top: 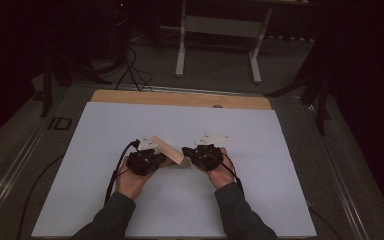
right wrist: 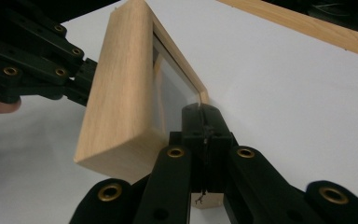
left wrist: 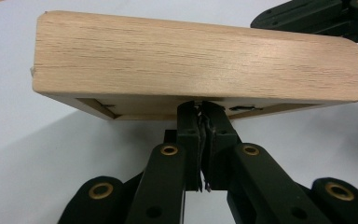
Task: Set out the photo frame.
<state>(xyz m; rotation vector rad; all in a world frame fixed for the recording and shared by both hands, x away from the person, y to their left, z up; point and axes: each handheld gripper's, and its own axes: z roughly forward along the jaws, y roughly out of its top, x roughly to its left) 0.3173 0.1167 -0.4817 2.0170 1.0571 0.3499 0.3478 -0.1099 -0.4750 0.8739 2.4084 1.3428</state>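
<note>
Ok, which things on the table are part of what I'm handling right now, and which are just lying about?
In the job:
- wooden frame, held up off the sheet
- left gripper, shut at the frame's lower edge
- right gripper, shut at the frame's edge

Lying about:
- white paper pieces beyond the right gripper
- white sheet covering the table
- wooden board along the far edge
</note>
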